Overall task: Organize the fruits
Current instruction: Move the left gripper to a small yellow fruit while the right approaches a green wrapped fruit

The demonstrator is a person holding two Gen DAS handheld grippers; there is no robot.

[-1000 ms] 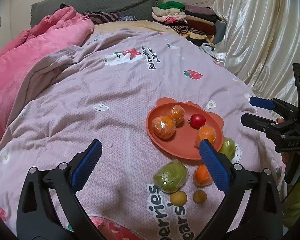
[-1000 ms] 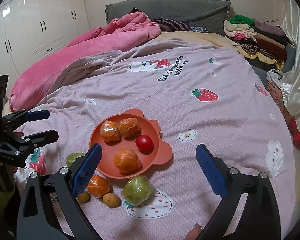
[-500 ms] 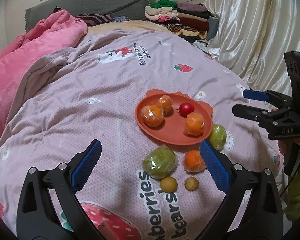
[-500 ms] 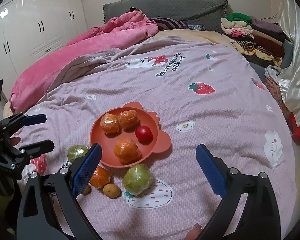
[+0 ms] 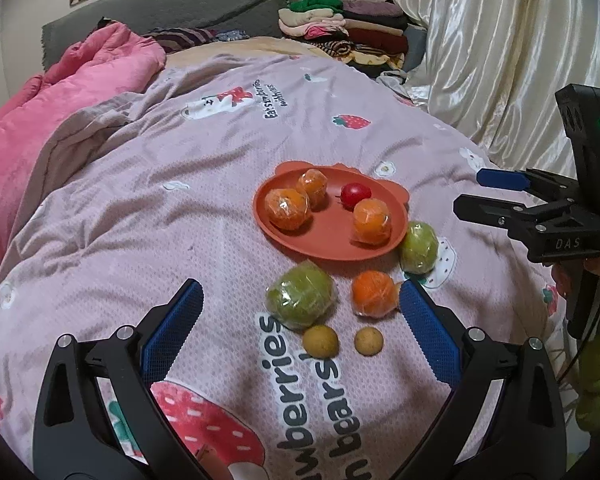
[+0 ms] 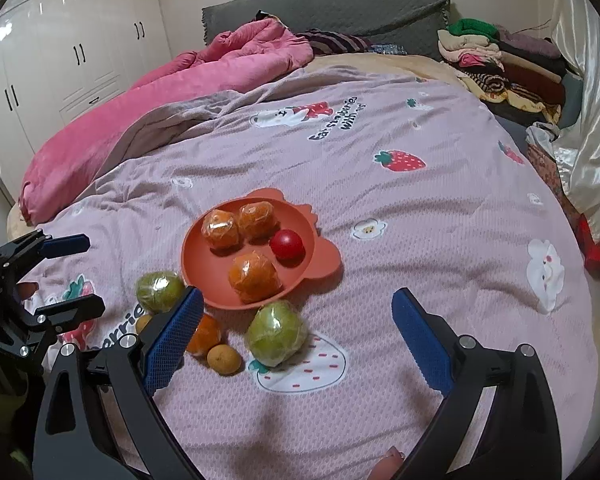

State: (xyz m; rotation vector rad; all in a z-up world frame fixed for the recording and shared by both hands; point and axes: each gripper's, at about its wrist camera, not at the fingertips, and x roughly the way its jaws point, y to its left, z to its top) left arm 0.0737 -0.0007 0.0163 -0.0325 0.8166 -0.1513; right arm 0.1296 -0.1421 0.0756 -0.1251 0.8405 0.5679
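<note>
Both the left gripper [image 5: 300, 300] and right gripper [image 6: 296, 300] gape wide, empty, above fruit beside the plate [image 5: 324, 248]; wrapped, perhaps oranges.

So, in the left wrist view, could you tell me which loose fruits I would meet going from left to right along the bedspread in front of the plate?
Large green fruit → left small yellow-brown fruit → wrapped orange → right green fruit.

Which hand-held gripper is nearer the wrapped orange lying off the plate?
Left: its right finger sits beside the wrapped orange. Right hangs farther off, orange behind its left finger.
</note>
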